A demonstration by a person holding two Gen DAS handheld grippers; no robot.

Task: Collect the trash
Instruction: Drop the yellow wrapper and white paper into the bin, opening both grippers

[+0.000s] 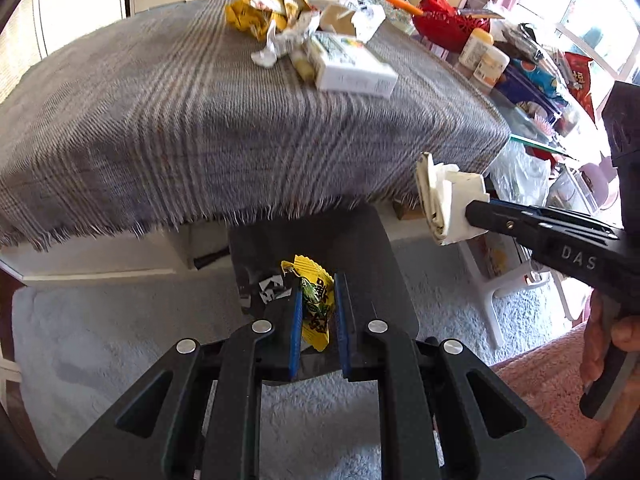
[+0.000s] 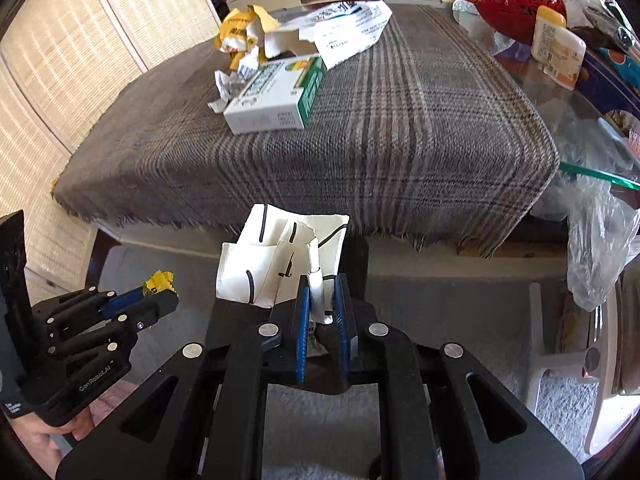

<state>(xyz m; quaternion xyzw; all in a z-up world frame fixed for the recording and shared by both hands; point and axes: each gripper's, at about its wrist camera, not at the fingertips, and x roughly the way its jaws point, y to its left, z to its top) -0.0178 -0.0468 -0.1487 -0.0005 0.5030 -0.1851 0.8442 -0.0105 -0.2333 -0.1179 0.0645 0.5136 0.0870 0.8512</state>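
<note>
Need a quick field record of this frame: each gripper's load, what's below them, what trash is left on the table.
left gripper: shut on yellow wrapper
right gripper: shut on crumpled white paper
below grippers: dark bin on the floor, in front of the table edge
surface: table with grey plaid cloth
trash left on table: white and green box, torn yellow packaging, crumpled paper scraps, printed sheet
off-cloth clutter: red basket, white bottles
</note>
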